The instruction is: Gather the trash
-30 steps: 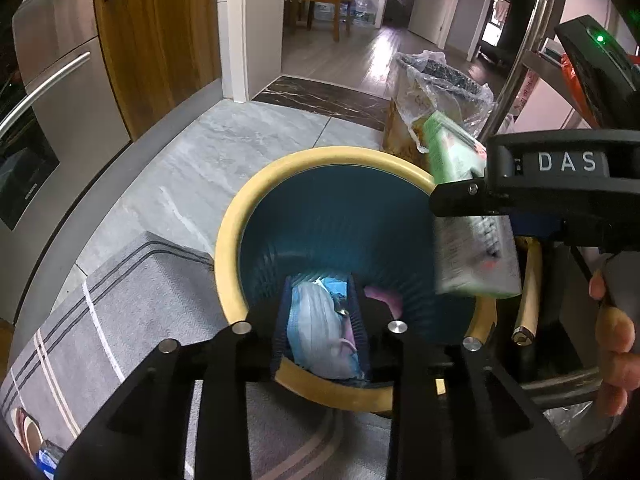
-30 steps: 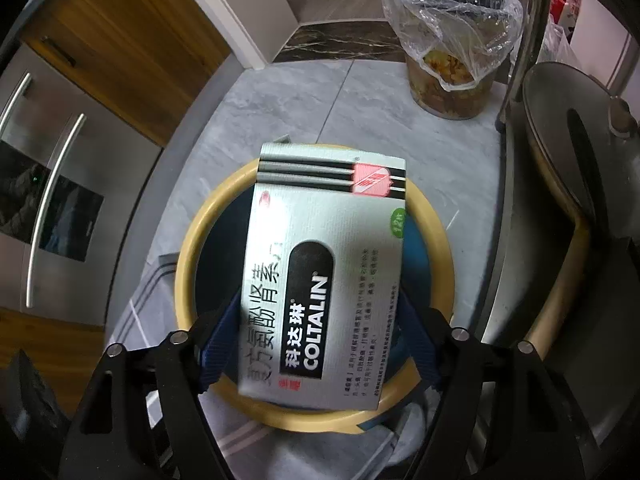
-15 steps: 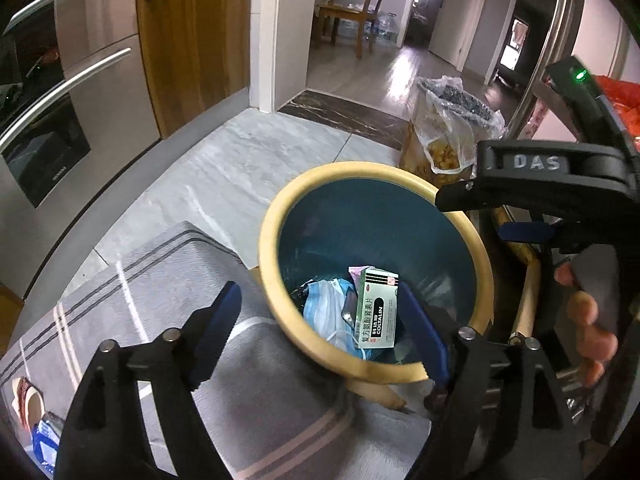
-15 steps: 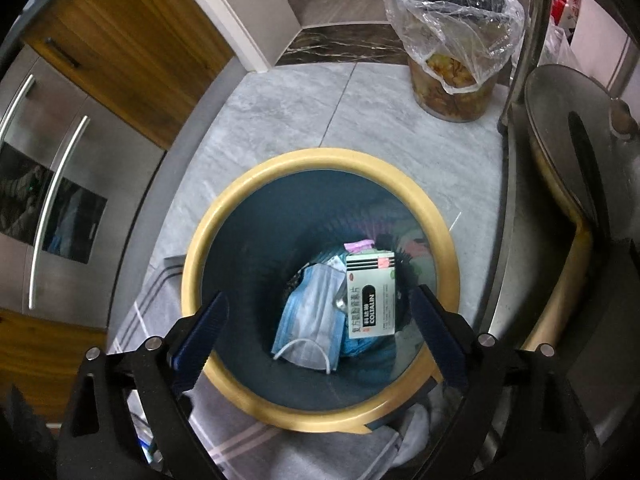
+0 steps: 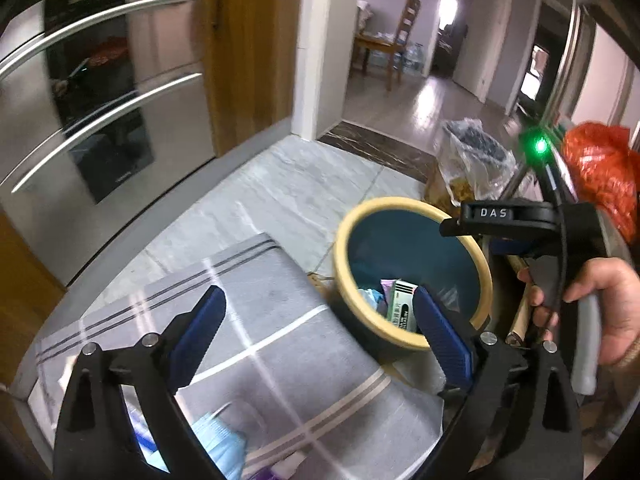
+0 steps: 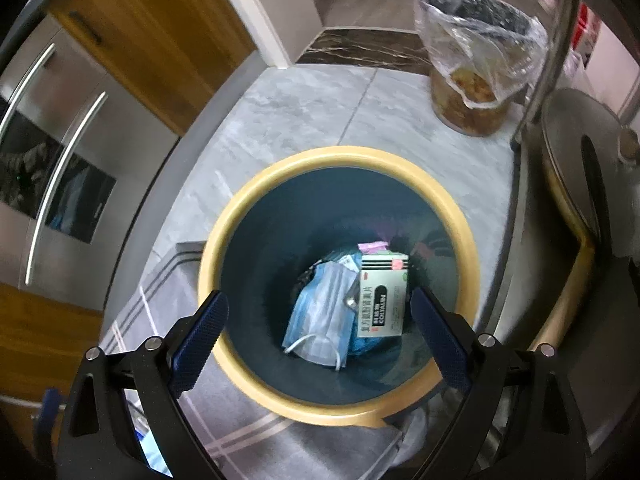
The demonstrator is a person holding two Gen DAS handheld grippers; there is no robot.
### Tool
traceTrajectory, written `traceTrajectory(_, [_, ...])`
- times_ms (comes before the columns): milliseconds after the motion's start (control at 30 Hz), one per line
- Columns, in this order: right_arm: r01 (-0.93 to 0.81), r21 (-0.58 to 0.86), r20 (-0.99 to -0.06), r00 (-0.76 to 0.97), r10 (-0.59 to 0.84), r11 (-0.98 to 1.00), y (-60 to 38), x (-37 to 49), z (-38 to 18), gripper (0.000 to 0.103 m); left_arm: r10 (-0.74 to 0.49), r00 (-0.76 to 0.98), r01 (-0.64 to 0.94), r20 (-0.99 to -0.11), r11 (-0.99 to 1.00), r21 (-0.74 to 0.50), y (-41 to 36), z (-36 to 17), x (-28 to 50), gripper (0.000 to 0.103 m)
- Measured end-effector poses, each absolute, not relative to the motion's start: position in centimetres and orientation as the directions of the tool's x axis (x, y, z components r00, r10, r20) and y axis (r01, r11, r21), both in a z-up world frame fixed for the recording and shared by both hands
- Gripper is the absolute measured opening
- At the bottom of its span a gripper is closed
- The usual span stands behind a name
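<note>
A blue bin with a yellow rim stands on the floor, directly below my right gripper, which is open and holds nothing. A white medicine box and a light blue face mask lie inside the bin. In the left wrist view the bin sits to the right, with the box showing inside. My left gripper hangs over a grey striped cloth; its jaws are opening with nothing between them. Light blue trash lies on the cloth near the bottom edge.
A second bin lined with a clear bag holds food scraps on the grey tile floor. Steel oven fronts and wood cabinets line the left. A red bag and a hand holding the right gripper are at the right.
The right gripper let go of the medicine box, which fell into the bin. The left gripper released the mask into the bin, opened wide, and pulled back up and left over the cloth.
</note>
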State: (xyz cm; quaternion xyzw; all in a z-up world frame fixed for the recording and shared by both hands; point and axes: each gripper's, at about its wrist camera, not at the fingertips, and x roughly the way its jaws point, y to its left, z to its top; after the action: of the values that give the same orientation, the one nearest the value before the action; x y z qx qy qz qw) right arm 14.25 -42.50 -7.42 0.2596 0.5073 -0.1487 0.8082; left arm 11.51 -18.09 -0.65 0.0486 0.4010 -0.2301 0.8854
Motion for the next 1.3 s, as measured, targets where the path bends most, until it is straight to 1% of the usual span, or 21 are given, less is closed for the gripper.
traceTrajectory(67, [0.489,0.264,-0.897,0.442,0.025,0.831,-41.6,14.5,-7.2,0.093,-0.363,0.575,0.429,-0.733,0.897,-0.106,-16.4,-0.1,11.1,0.094])
traceTrajectory(167, [0.456,0.271,-0.896,0.441,0.05,0.848,-39.6,14.9,-6.9,0.093,-0.334,0.596,0.406,-0.731,0.91,-0.085,-13.5,0.7,10.2,0.094])
traceTrajectory(333, [0.355,0.26,-0.888,0.453,0.078,0.898,-35.2,15.7,-5.7,0.093,-0.269,0.641,0.33,-0.719,0.942,-0.058,-8.4,1.3,9.3,0.096])
traceTrajectory(467, [0.292,0.251,-0.882,0.463,0.093,0.923,-31.7,15.9,-4.7,0.093,-0.233,0.668,0.248,-0.707,0.965,-0.083,-4.5,1.1,9.1,0.096])
traceTrajectory(600, [0.23,0.24,-0.884,0.453,0.114,0.943,-28.1,16.2,-4.5,0.093,-0.186,0.687,0.203,-0.702,0.977,-0.061,-1.5,0.5,8.7,0.096])
traceTrajectory(700, [0.166,0.192,-0.895,0.435,0.103,0.967,-24.9,16.4,-4.6,0.093,-0.161,0.695,0.166,-0.701,0.984,-0.061,1.0,0.0,8.8,0.096])
traceTrajectory(800, [0.118,0.165,-0.902,0.419,0.101,0.979,-22.1,16.4,-5.0,0.093,-0.112,0.694,0.115,-0.712,0.992,-0.044,3.6,-0.7,9.1,0.096])
traceTrajectory(1000, [0.073,0.173,-0.92,0.369,0.134,0.982,-17.4,16.8,-6.3,0.093,-0.035,0.678,0.046,-0.734,0.999,-0.005,7.7,-2.0,10.1,0.096])
traceTrajectory(1167, [0.07,0.186,-0.937,0.313,0.156,0.98,-14.1,16.9,-7.8,0.093,0.016,0.632,-0.044,-0.775,0.999,-0.014,10.9,-4.0,11.2,0.096])
traceTrajectory(1300, [0.073,0.191,-0.944,0.285,0.163,0.979,-12.4,16.8,-8.7,0.093,0.057,0.595,-0.08,-0.802,0.997,0.012,12.5,-5.9,11.9,0.096])
